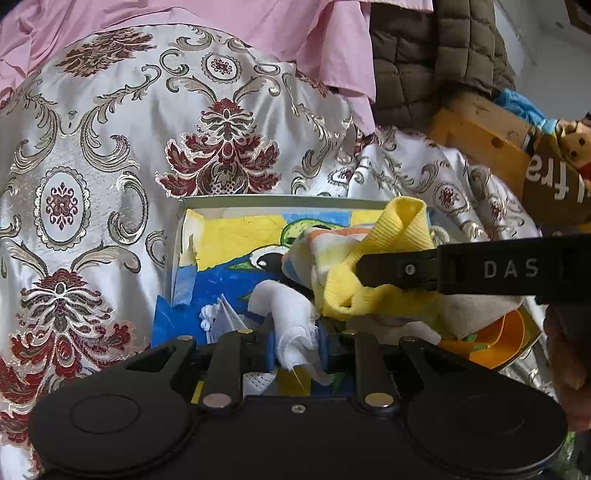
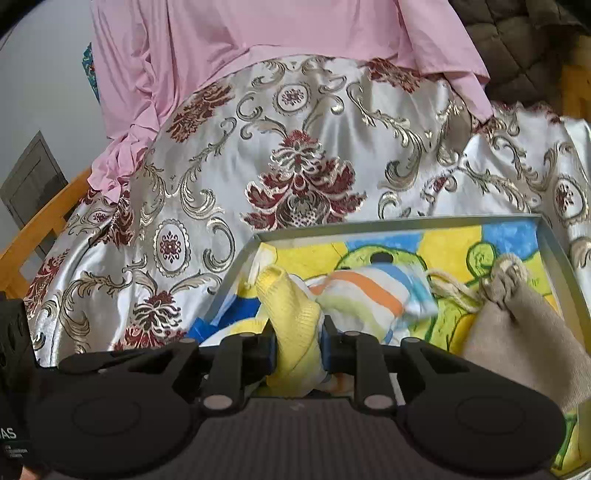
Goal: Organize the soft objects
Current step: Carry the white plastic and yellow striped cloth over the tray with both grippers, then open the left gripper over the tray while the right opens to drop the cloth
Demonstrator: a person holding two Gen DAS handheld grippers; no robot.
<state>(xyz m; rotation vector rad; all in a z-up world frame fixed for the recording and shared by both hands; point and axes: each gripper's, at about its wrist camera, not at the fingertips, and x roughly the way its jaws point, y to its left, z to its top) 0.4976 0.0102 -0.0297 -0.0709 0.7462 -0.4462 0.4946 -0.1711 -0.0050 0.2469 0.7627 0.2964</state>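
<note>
A shallow grey-rimmed tray (image 2: 399, 224), lined with a painted picture in yellow, blue and green, is seen lying on a silvery brocade cloth (image 2: 236, 155) with dark red floral motifs. A pink fabric (image 2: 236, 33) is draped at the far side of the brocade, and a brown quilted garment (image 1: 436, 55) hangs at the far right. A wooden frame (image 1: 480, 136) shows at the right, just beside the brocade.

The left gripper (image 1: 297, 341) is held over the near part of the tray, its jaws clamped on a white gauzy cloth (image 1: 288, 306), whose crumpled end rises beyond the blue pads. The right gripper (image 2: 299, 341) is seen with its jaws closed on a yellow knitted cloth (image 2: 291, 306); in the left wrist view the same gripper (image 1: 360, 271) reaches in from the right with the yellow cloth (image 1: 395, 229) bunched around its tip.

Inside the tray, just beyond the yellow cloth, a striped cloth (image 2: 365, 295) in white, orange, blue and pale green is lying on the painted lining. A beige drawstring pouch (image 2: 517, 321) with a knotted cord rests at the right side of the tray, touching the striped cloth's far corner with its cord. An orange object (image 1: 491, 336) is partly visible under the pouch at the tray's near right.
</note>
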